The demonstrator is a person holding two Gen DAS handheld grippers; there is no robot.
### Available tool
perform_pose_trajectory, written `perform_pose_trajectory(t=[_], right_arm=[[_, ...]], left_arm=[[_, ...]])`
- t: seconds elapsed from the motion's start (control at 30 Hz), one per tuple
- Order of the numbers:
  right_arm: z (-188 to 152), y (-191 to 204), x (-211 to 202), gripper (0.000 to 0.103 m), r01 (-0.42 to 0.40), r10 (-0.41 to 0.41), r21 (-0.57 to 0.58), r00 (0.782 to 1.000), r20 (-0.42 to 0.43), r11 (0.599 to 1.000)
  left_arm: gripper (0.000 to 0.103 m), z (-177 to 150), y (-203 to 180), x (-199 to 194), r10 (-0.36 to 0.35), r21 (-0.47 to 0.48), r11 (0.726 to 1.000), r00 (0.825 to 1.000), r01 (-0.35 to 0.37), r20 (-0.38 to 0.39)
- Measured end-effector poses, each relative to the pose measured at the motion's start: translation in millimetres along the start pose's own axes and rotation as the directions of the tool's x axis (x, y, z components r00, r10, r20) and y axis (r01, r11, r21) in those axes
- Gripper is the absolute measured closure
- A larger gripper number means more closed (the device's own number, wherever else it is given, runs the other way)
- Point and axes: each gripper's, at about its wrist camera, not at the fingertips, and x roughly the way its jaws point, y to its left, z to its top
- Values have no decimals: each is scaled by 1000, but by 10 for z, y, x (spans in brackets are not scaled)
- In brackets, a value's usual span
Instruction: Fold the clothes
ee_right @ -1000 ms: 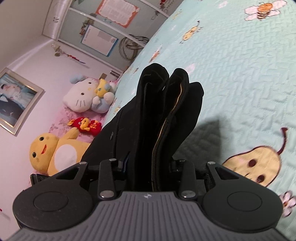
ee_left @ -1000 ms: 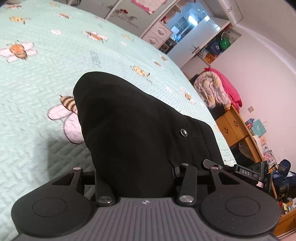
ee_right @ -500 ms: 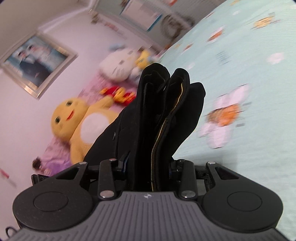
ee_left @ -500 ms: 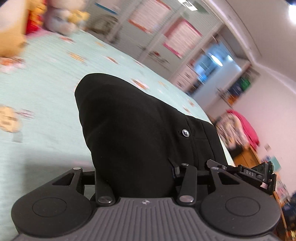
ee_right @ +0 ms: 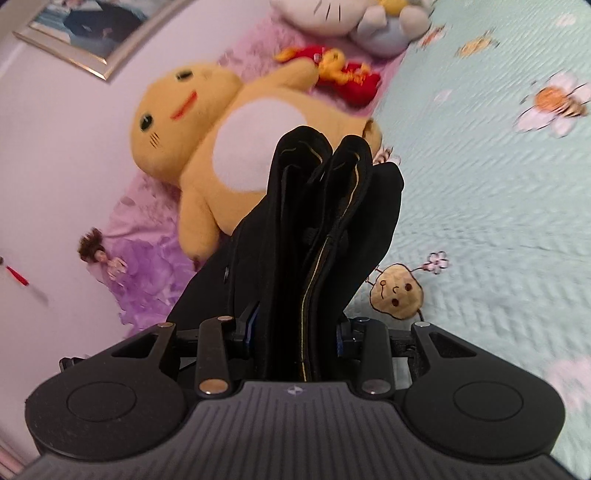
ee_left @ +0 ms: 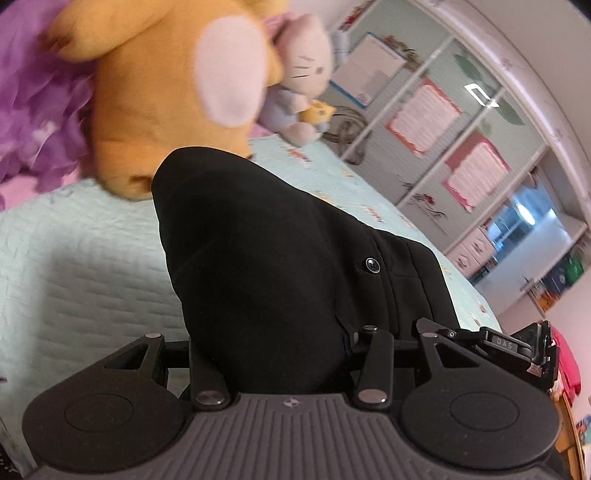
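Observation:
A black garment (ee_left: 266, 266) with a small round snap button (ee_left: 372, 264) fills the middle of the left wrist view, bunched up and lifted over the mint bedspread (ee_left: 85, 266). My left gripper (ee_left: 284, 354) is shut on this fabric, its fingertips buried in the cloth. In the right wrist view the same black garment (ee_right: 325, 236) shows as several stacked folded layers with a yellow-stitched seam. My right gripper (ee_right: 299, 339) is shut on those layers. The other gripper's body (ee_left: 517, 345) pokes in at the right of the left wrist view.
A big yellow plush toy (ee_right: 229, 140), a white cat plush (ee_right: 332, 14) and a red plush (ee_right: 343, 74) lie by the headboard wall on purple bedding (ee_right: 147, 273). White wardrobe doors (ee_left: 443, 122) stand beyond the bed. Printed mint bedspread (ee_right: 498, 192) stretches to the right.
Both grippers have swung with the black garment toward the head of the bed, so the plush toys now loom close. The grip on the fabric is unchanged.

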Motion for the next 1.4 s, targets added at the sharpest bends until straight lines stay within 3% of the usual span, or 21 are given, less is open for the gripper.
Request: perform_pose_trajectory(t=[0.13, 0.2, 0.27, 0.3, 0.37, 0.47, 0.53, 0.67, 0.73, 0.83, 0.87, 0.9, 0.97, 1.03, 1.1, 1.17, 1.27, 1.33, 1.4], right_arm=[[-66, -329, 571, 61, 99, -96, 46, 993, -66, 994], [-99, -493, 856, 43, 149, -142, 67, 985, -101, 987], [-198, -650, 847, 41, 85, -78, 104, 994, -70, 991], [-241, -694, 766, 39, 49, -44, 119, 998, -49, 992], [-250, -640, 496, 39, 54, -53, 105, 998, -19, 993], [-238, -275, -11, 39, 115, -108, -61, 989, 99, 992], [-313, 85, -264, 39, 116, -82, -211, 983, 165, 970], [-749, 640, -250, 40, -1, 39, -379, 995, 94, 925], [-1016, 713, -116, 46, 7, 9, -446, 999, 32, 895], [-1259, 558, 60, 62, 140, -158, -511, 987, 8, 848], [-1245, 425, 67, 90, 193, -212, -504, 977, 21, 842], [-1211, 293, 70, 103, 236, -255, -478, 966, 25, 846], [-1144, 171, -67, 103, 245, -256, -393, 966, 24, 886], [-1205, 356, -240, 92, 249, -243, -428, 968, 69, 869], [-1309, 660, -347, 73, 248, -227, -495, 968, 103, 833], [-1361, 901, -325, 68, 228, -195, -543, 974, 120, 808], [-1318, 917, -75, 61, 248, -232, -538, 968, 99, 806], [-1218, 769, 156, 62, 295, -301, -505, 951, 73, 811], [-1115, 558, 251, 97, 348, -367, -456, 929, 51, 819]], left_arm=[[47, -238, 526, 496, 80, -56, 995, 993, -85, -82], [36, -424, 756, 621, 103, -92, 989, 989, -112, -105], [35, -522, 824, 461, 46, -117, 992, 998, -52, -52], [36, -518, 785, 347, 44, -107, 993, 998, -47, -38], [40, -480, 662, 104, 62, -50, 997, 998, -63, -7], [40, -556, 429, -277, 141, 61, 987, 987, -146, 72], [39, -718, 268, -443, 188, 117, 972, 972, -205, 140], [39, -1123, 47, -514, 229, 234, 929, 942, -287, 246], [38, -1270, -26, -438, 236, 279, 910, 936, -308, 261], [37, -1357, 31, -133, 285, 341, 876, 937, -341, 203], [37, -1374, 47, -68, 297, 356, 868, 936, -347, 187], [38, -1366, 41, -78, 300, 357, 867, 937, -347, 181], [38, -1319, -20, -183, 296, 346, 873, 937, -344, 185], [36, -1264, -146, -369, 274, 340, 878, 936, -336, 219], [32, -1215, -277, -455, 260, 347, 876, 934, -334, 244], [29, -1177, -380, -454, 258, 358, 871, 934, -336, 248], [29, -1246, -253, -65, 317, 351, 875, 943, -333, 105], [44, -1320, -131, 128, 367, 319, 880, 930, -351, 13], [44, -1337, -182, 75, 366, 329, 878, 931, -348, 9]])
